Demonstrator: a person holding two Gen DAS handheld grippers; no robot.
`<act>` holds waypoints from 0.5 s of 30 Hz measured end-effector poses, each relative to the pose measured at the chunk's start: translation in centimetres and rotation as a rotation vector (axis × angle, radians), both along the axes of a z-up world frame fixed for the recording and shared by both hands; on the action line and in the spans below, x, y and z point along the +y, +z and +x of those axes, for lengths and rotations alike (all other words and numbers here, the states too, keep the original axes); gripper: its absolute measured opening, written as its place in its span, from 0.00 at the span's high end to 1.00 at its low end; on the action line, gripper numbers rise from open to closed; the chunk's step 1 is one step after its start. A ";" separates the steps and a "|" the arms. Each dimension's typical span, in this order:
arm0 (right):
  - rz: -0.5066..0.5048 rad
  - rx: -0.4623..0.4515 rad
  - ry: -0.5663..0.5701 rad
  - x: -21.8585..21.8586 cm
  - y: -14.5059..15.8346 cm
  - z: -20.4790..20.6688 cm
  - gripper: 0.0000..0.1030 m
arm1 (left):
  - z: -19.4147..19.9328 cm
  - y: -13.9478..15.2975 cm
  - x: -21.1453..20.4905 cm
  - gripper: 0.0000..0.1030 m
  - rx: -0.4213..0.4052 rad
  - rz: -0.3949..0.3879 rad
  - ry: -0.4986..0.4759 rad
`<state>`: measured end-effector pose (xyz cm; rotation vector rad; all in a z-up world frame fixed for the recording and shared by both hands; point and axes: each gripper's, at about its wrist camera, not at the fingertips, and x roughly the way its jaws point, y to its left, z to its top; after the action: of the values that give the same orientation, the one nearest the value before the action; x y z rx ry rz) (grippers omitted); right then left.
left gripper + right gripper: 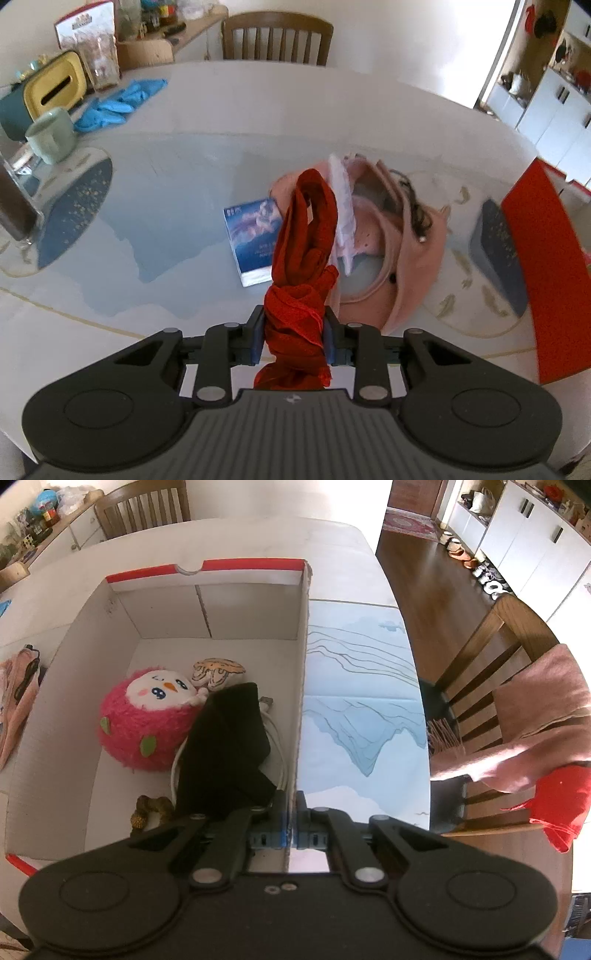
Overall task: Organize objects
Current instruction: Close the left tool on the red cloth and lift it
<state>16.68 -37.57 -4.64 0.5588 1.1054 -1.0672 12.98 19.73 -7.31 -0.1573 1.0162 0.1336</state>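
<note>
Left gripper [294,334] fingers clamp a knotted red cloth [306,251] above bare worktop [177,206], its lower end hidden. Right gripper [291,825] fingers pinch the cardboard box [300,686] wall beside the worktop edge.

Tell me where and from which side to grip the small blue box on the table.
Grip the blue box across its two long side edges, coming from above: it lies flat, and its near-left side is clear, while the pink coat crowds its far-right corner.

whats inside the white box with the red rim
A pink plush toy, black cloth, a white cable, a small tan plush. The cloth covers whatever lies beneath it.
</note>
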 end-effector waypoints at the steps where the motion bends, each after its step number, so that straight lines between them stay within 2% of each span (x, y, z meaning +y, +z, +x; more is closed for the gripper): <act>1: 0.000 -0.003 0.001 0.0 0.0 -0.1 0.98 | -0.1 0.4 -0.1 0.72 -0.004 0.001 0.004; 6: 0.003 -0.023 -0.009 0.0 0.1 -0.4 0.97 | -0.5 3.2 -1.8 0.72 -0.058 -0.041 -0.014; 11: 0.004 -0.038 -0.010 0.1 0.2 -0.6 0.97 | 0.7 5.7 -5.5 0.72 -0.101 -0.068 -0.110; 15: 0.012 -0.049 -0.014 0.1 0.2 -0.7 0.96 | 2.4 6.7 -8.8 0.72 -0.105 -0.103 -0.184</act>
<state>16.02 -37.44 -4.44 0.6004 1.0669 -1.0536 15.37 10.91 -0.66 -0.1619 0.9283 -0.0942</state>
